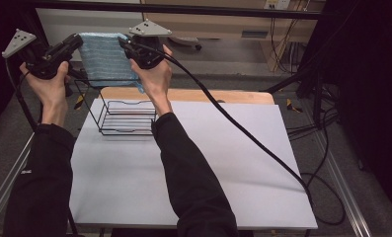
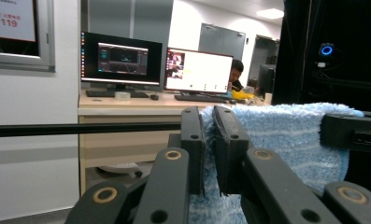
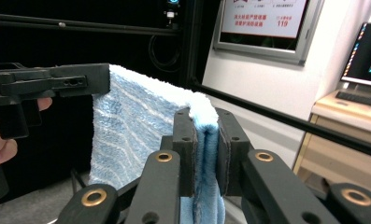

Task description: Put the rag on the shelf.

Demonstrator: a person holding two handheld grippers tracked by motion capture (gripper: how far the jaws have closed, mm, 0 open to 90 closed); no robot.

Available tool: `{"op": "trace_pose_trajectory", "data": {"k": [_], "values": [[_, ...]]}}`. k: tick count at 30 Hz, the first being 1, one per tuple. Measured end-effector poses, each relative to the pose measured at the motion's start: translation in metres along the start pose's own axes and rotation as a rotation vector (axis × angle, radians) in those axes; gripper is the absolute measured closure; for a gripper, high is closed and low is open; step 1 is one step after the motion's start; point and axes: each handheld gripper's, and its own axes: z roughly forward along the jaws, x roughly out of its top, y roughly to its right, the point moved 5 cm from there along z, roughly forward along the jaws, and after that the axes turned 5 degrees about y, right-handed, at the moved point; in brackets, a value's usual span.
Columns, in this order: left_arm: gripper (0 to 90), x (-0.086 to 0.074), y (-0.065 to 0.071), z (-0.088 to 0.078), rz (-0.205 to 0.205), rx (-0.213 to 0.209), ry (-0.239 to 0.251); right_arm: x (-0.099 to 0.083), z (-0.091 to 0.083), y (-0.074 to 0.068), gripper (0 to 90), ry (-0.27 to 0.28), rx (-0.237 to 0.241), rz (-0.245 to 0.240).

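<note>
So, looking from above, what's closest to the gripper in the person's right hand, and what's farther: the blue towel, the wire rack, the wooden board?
1. The blue towel: pinched in the right gripper itself, hanging to its left.
2. The wire rack: on the table below the raised hand.
3. The wooden board: its exposed part runs along the table's far edge, off to the right; close to the rack's rank, so this order is tentative.

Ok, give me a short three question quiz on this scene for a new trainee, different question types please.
1. True or false: both tools, the left tool and the right tool, are shut on the light blue striped terry towel.
2. Where is the black wire rack? A) on the white table sheet, below the towel; B) hanging from the towel; C) on the floor.
3. Fill in: the towel hangs ___ between the two tools, off the table.

Key: 1 true; 2 A; 3 spread.
</note>
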Motion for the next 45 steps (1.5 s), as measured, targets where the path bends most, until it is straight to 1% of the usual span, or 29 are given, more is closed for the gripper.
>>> {"op": "trace_pose_trajectory", "data": {"k": [2,7,8,9,13,16,21,24,28,30,31,35,37,43,45], "values": [[82.9,-0.005,0.000,-0.001,-0.003,-0.006,-0.011,-0.007,-0.002,0.000,80.8,-0.008,0.008,0.013],[82.8,-0.014,0.001,-0.005,-0.009,-0.020,-0.037,-0.015,-0.004,0.000,80.8,-0.019,0.015,0.023],[82.8,-0.016,0.002,-0.005,-0.004,-0.020,-0.045,-0.019,-0.006,0.000,80.8,-0.028,0.018,0.030],[82.8,-0.017,0.002,-0.006,0.000,-0.018,-0.055,-0.019,-0.006,0.000,80.8,-0.028,0.018,0.030],[82.9,-0.023,0.003,-0.009,0.000,-0.020,-0.077,-0.028,-0.009,-0.002,80.8,-0.040,0.030,0.033],[82.9,-0.025,0.004,-0.014,0.008,-0.027,-0.083,-0.030,-0.010,-0.003,80.8,-0.042,0.034,0.041],[82.8,-0.030,0.003,-0.019,0.005,-0.028,-0.093,-0.034,-0.012,-0.007,80.7,-0.044,0.045,0.043],[82.8,-0.032,0.002,-0.024,0.004,-0.039,-0.090,-0.036,-0.013,-0.011,80.5,-0.051,0.057,0.029],[82.8,-0.033,0.002,-0.031,0.016,-0.052,-0.090,-0.036,-0.016,-0.015,80.3,-0.056,0.070,0.034],[82.8,-0.033,0.003,-0.033,0.024,-0.054,-0.097,-0.037,-0.017,-0.016,80.3,-0.060,0.075,0.039],[82.8,-0.034,0.003,-0.034,0.027,-0.055,-0.101,-0.038,-0.018,-0.018,80.1,-0.068,0.081,0.033],[82.7,-0.037,0.004,-0.038,0.030,-0.071,-0.119,-0.042,-0.021,-0.019,79.9,-0.092,0.094,0.040],[82.7,-0.037,0.005,-0.040,0.041,-0.076,-0.133,-0.044,-0.022,-0.020,79.8,-0.096,0.096,0.039],[82.5,-0.037,0.006,-0.044,0.041,-0.087,-0.163,-0.046,-0.027,-0.023,79.7,-0.108,0.119,0.036],[82.4,-0.038,0.006,-0.046,0.040,-0.088,-0.174,-0.047,-0.028,-0.025,79.6,-0.115,0.129,0.026]]}}
